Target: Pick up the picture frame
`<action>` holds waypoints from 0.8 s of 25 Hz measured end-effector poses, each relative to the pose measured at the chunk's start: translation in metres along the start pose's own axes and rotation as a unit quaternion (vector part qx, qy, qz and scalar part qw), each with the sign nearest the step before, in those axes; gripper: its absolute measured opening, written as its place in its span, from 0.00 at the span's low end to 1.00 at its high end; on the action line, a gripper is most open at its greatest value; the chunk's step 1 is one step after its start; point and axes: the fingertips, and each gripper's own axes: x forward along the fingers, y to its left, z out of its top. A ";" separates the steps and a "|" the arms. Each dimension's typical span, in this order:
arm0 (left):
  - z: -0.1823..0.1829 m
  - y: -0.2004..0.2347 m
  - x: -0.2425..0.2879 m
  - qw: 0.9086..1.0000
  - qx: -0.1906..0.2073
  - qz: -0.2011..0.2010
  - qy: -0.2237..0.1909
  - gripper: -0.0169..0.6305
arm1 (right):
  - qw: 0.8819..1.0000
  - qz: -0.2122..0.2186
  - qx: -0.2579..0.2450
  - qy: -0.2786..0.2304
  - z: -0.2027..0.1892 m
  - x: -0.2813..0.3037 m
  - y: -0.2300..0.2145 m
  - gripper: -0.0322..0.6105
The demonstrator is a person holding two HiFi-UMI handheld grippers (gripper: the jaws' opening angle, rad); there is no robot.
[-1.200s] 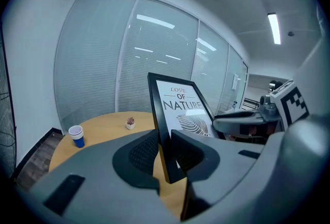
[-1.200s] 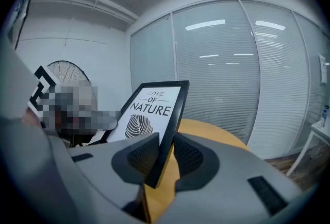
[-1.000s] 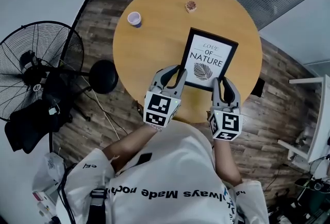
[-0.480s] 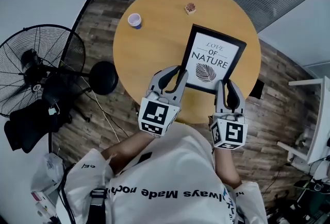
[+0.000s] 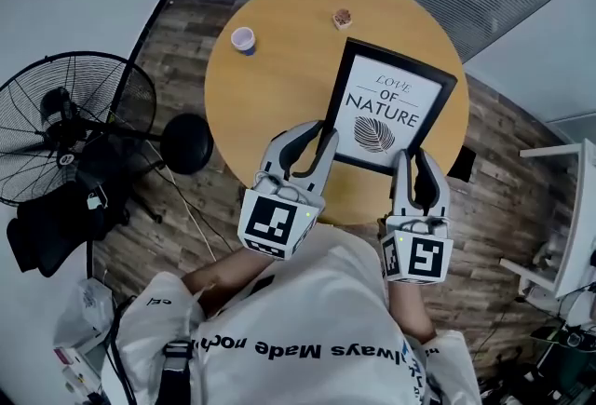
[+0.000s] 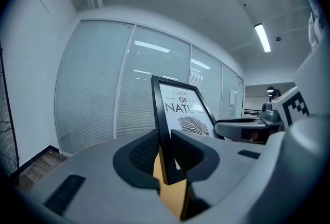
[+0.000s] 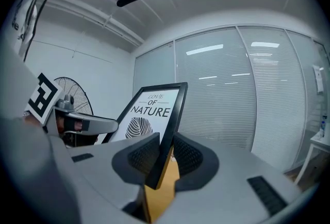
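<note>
Picture frame (image 5: 391,105) at centre, tilted up over round surface (image 5: 279,77), lower corners clamped by left hand-held gripper (image 5: 315,131) and right hand-held gripper (image 5: 411,159) (thin edge grips only); liable to slip or twist on uneven pull.

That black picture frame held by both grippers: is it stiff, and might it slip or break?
Probably stiff: the black rectangular picture frame shows straight edges though only its near end is pinched, by the left gripper and right gripper. Its thin, smooth-looking rim could slip or pivot between the jaws. A glazed front, if any, may be fragile.
</note>
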 end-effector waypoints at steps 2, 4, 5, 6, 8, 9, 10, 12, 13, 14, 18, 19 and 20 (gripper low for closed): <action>0.006 -0.001 -0.004 1.000 0.000 -0.001 -0.008 0.16 | 1.000 0.003 -0.002 -0.006 0.007 -0.003 0.002 0.21; 0.011 -0.001 -0.008 1.000 -0.002 -0.002 -0.014 0.16 | 1.000 0.004 -0.003 -0.011 0.013 -0.005 0.004 0.21; 0.014 -0.001 -0.009 1.000 -0.003 -0.002 -0.016 0.16 | 1.000 0.004 -0.004 -0.013 0.017 -0.006 0.005 0.21; 0.017 -0.001 -0.010 1.000 -0.003 -0.002 -0.018 0.16 | 1.000 0.005 -0.004 -0.014 0.020 -0.007 0.005 0.21; 0.022 -0.002 -0.010 1.000 -0.003 -0.002 -0.023 0.16 | 1.000 0.004 -0.006 -0.019 0.026 -0.009 0.005 0.21; 0.024 -0.002 -0.011 1.000 -0.003 -0.003 -0.026 0.16 | 1.000 0.004 -0.007 -0.021 0.029 -0.010 0.005 0.21; 0.026 -0.002 -0.011 1.000 -0.004 -0.003 -0.029 0.16 | 1.000 0.004 -0.008 -0.023 0.031 -0.011 0.006 0.21; 0.029 -0.003 -0.013 0.999 -0.005 -0.002 -0.033 0.16 | 1.000 0.006 -0.009 -0.026 0.035 -0.013 0.006 0.21; 0.030 -0.004 -0.014 0.999 -0.006 -0.001 -0.036 0.16 | 1.000 0.007 -0.010 -0.027 0.036 -0.014 0.007 0.21; 0.032 -0.004 -0.015 0.999 -0.005 0.000 -0.038 0.16 | 1.000 0.007 -0.011 -0.029 0.038 -0.014 0.007 0.21; 0.035 -0.006 -0.016 0.999 -0.004 -0.001 -0.042 0.16 | 0.999 0.006 -0.013 -0.033 0.042 -0.016 0.006 0.21; 0.036 -0.006 -0.017 0.999 -0.003 0.000 -0.043 0.16 | 0.999 0.006 -0.014 -0.033 0.043 -0.016 0.006 0.21; 0.037 -0.006 -0.017 0.999 -0.003 0.000 -0.043 0.16 | 0.999 0.005 -0.015 -0.033 0.043 -0.016 0.006 0.21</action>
